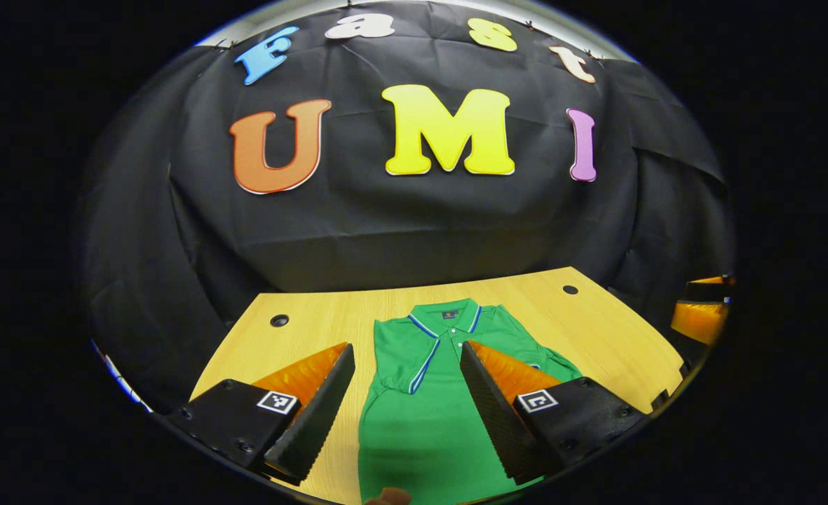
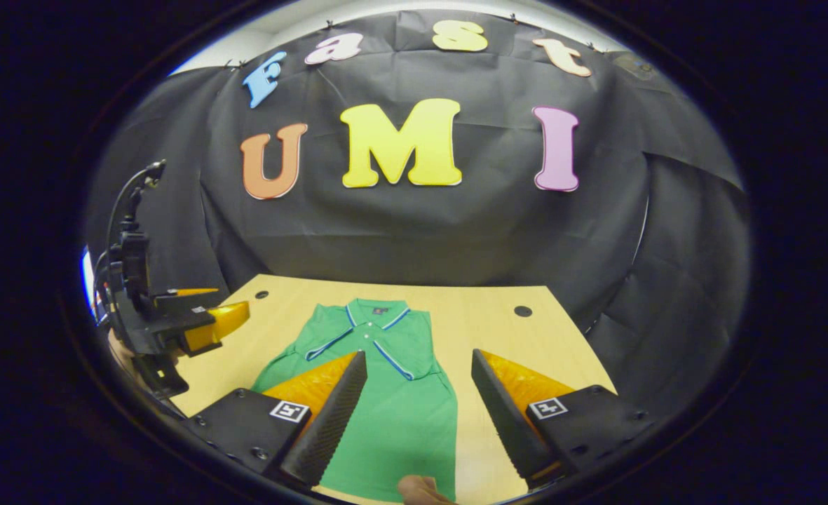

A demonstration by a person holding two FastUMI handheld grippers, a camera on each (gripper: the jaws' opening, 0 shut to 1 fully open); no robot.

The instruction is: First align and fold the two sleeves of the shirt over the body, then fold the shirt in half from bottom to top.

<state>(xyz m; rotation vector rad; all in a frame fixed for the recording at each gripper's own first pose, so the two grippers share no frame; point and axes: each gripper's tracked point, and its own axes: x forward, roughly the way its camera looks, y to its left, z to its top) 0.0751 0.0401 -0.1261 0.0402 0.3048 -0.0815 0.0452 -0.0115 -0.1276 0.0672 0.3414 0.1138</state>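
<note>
Green shirt (image 1: 421,407) lies flat mid-bench (image 1: 596,330), collar at twelve o'clock, both sleeves apparently folded in, bottom-to-top fold left, while left gripper (image 1: 406,414) and right gripper (image 2: 421,414) hover with fingers apart, empty.

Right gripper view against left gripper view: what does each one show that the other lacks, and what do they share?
Right gripper view: the left gripper far off at its left edge, a cable arching above it, and a bare strip of table beside the shirt.
Left gripper view: part of the right gripper at its right edge, and the shirt spanning the gap between its own fingers.
Both: the green polo shirt lying flat on the wooden table, collar farthest away, with each view's own fingers spread open above it.
</note>
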